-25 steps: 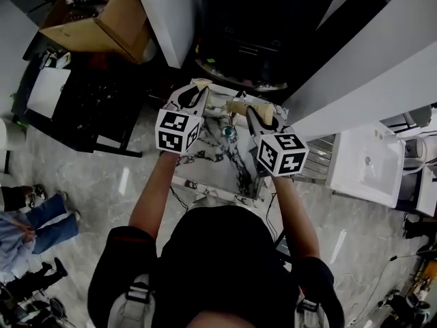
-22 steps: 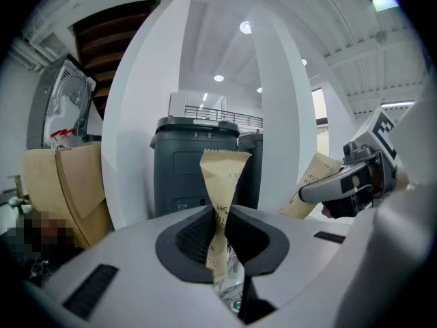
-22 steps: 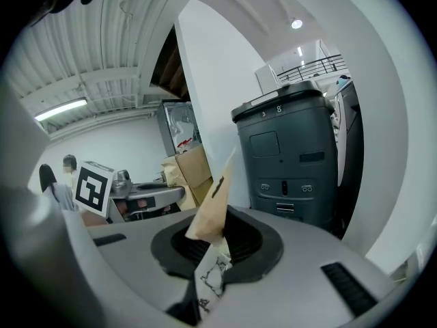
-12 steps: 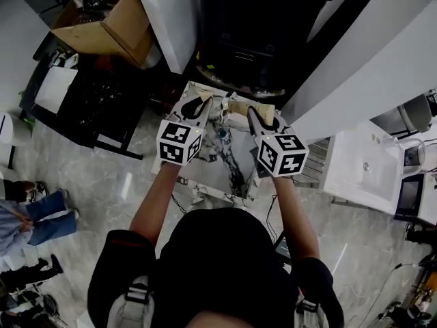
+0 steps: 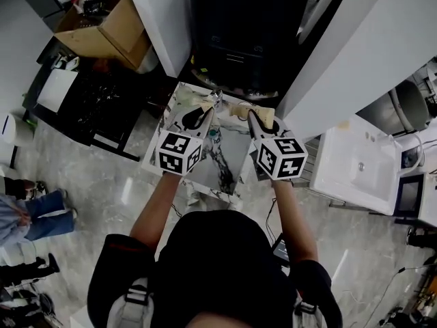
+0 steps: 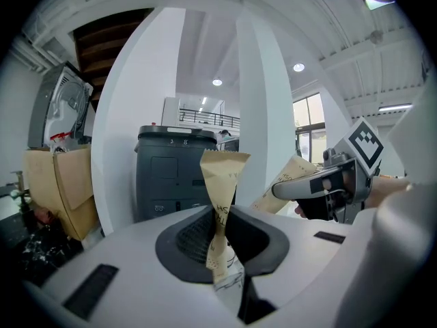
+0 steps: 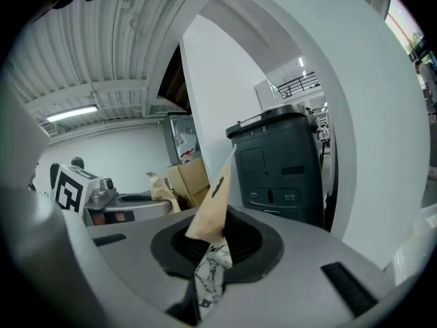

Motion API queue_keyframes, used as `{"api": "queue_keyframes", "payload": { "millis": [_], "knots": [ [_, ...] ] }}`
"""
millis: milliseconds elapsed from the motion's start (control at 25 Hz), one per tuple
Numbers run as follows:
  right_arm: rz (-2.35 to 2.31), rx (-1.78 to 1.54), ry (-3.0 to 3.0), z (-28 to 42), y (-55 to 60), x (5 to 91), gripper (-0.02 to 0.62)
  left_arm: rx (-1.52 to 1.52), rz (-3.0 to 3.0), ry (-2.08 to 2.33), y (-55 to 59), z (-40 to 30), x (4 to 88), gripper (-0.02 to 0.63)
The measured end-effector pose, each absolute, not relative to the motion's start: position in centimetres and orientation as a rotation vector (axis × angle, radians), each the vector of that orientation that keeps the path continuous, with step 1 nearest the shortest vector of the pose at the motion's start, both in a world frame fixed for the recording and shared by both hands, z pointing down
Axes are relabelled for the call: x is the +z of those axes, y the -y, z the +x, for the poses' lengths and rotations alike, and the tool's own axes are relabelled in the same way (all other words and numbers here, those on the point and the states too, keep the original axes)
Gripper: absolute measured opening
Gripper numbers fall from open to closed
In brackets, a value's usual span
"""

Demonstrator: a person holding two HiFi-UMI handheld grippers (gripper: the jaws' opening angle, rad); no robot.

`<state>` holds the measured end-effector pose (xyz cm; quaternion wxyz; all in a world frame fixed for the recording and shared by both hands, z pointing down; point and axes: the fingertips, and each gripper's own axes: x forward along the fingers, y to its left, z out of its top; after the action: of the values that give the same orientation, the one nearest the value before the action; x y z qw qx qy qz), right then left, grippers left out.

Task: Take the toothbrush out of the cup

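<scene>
My left gripper [image 5: 200, 115] and right gripper [image 5: 254, 119] hover side by side over a marble-patterned top [image 5: 229, 162]. Each is shut on a strip of brown paper with marble print on its lower part: the left gripper [image 6: 220, 234] pinches one strip [image 6: 222, 176], and the right gripper [image 7: 208, 244] pinches the other [image 7: 213, 200]. A small teal object [image 5: 214, 134], possibly the cup, sits on the marble top between the two grippers. I cannot make out any toothbrush. The right gripper [image 6: 280, 191] also shows in the left gripper view, holding its paper.
A dark grey bin [image 5: 235, 39] stands just beyond the marble top, between white pillars [image 5: 160, 19]. Cardboard boxes [image 5: 102, 26] and a black frame [image 5: 95, 108] lie to the left. A white sink unit [image 5: 355, 166] is at the right. Other people's legs [image 5: 27, 210] show at far left.
The left gripper has drawn back toward me, lower in the head view. The marble top and the teal object have slid left in the picture. Both grippers still pinch their paper.
</scene>
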<state>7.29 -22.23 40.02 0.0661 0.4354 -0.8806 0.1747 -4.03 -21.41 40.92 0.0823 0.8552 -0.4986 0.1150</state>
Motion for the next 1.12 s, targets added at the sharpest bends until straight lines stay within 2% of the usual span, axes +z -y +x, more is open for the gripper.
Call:
{"api": "queue_keyframes", "payload": {
  "millis": [560,1120],
  "knots": [
    [1.297,0.526,2.684,11.7,21.3,40.4,0.057,0.328,2.561,1.474,18.6,1.5,39.6,0.052],
    [1.277,0.498,2.723,8.2,20.0,38.5,0.057,0.277,2.575,1.493,16.7,-1.6,37.7,0.052]
  ]
}}
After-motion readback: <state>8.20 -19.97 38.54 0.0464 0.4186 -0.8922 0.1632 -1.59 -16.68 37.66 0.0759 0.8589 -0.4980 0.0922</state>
